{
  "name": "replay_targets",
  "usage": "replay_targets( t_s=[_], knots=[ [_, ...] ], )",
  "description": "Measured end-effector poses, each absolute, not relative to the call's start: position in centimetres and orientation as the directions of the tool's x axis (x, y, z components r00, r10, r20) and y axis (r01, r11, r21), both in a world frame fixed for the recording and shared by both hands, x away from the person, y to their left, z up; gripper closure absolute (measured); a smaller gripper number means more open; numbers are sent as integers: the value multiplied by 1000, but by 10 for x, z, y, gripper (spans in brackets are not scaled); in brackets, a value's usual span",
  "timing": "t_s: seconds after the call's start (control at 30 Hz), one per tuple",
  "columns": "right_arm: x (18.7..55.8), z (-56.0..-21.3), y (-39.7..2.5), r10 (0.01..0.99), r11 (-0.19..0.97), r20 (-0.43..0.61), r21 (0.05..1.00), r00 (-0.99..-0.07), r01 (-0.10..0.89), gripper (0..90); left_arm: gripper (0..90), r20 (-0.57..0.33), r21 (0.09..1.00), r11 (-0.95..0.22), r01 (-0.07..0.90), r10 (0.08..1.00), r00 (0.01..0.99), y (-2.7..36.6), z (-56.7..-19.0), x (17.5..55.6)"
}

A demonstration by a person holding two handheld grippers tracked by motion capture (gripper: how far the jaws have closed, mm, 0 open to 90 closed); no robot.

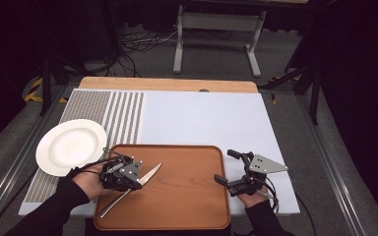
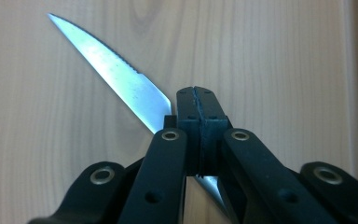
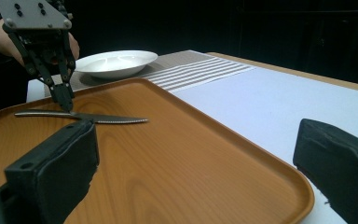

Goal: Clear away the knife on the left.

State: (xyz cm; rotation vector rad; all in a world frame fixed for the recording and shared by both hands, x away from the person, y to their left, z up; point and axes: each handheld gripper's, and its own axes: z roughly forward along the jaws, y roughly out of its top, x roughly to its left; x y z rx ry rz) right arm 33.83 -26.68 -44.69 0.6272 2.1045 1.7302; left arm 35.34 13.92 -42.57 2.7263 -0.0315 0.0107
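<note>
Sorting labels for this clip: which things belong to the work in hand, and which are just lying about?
In the job: knife, left gripper shut on it, wooden tray under it.
Lying about: white plate, striped mat, open right gripper.

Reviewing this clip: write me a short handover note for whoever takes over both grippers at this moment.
Left gripper: jaws shut on the knife, pinching it about where the handle meets the blade, reaching down from above.
Right gripper: open, holding nothing, poised at the tray's right edge.
Knife: lies about flat on the wooden tray, blade toward the middle of the tray; whether it is lifted clear cannot be told.
White plate: holds nothing, sits on the striped mat left of the tray.
Done: knife gripped.
Left: probably lift it and set it down elsewhere.
</note>
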Motion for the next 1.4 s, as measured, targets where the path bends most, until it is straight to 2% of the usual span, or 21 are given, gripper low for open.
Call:
replay_targets(
  t_s=[0.17, 0.3, 0.63, 1.4],
  knots=[
    [338, -447, -267, 536, 162, 14, 980, -844, 119, 9, 900, -20, 342, -940, -17, -26, 999, 134, -435, 356],
    [338, -447, -267, 537, 161, 14, 980, -844, 118, 10, 900, -22, 327, -945, -14, -22, 1000, 134, -435, 356],
    [338, -447, -267, 536, 162, 14, 980, -844, 119, 10, 900, -26, 326, -945, -10, -19, 999, 135, -435, 356],
    [339, -447, -267, 539, 162, 16, 979, -842, 123, 9, 900, -23, 323, -944, 62, 58, 998, 157, -435, 362]
  ],
)
